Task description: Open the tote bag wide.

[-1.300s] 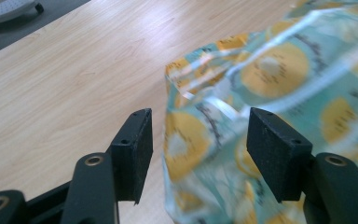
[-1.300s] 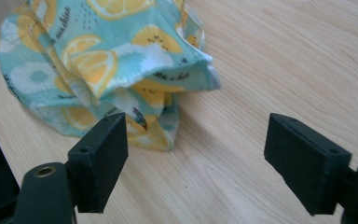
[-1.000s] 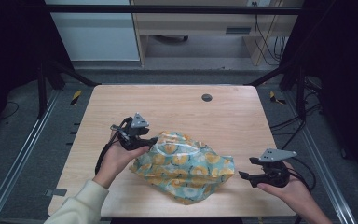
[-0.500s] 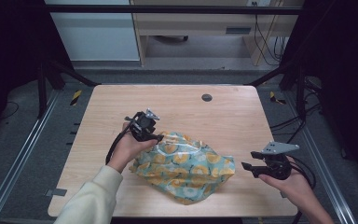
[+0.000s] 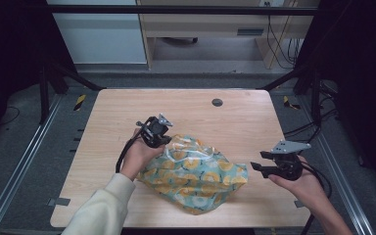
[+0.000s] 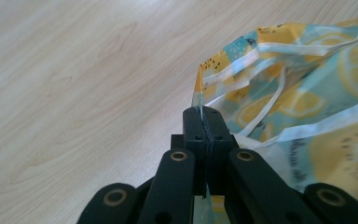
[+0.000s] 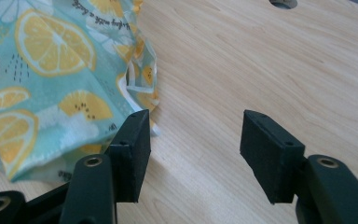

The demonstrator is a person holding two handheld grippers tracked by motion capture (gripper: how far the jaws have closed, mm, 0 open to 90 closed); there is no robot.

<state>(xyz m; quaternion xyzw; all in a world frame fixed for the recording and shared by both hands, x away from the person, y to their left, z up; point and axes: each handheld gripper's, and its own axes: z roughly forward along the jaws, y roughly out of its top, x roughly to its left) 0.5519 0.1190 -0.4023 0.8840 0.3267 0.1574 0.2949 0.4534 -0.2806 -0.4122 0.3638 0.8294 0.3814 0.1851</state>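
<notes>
Lemon-print cloth [image 5: 193,174] lies on the table [image 5: 127,105], toward 6 o'clock. The left gripper [image 6: 204,122] has just closed tight on its thin edge. The right gripper [image 7: 193,140], at 3 o'clock, has been closing but holds nothing. A hard tug could slip the edge free.

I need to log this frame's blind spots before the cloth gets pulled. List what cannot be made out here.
- High view: where the left gripper meets the lemon-print cloth, its jaws are too small to read.
- Left gripper view: how much cloth edge is pinched lies hidden between the shut jaws.
- Right gripper view: the right gripper stands open; the frame edge cuts the cloth off.
- Underside of the cloth: hidden by its folds.
</notes>
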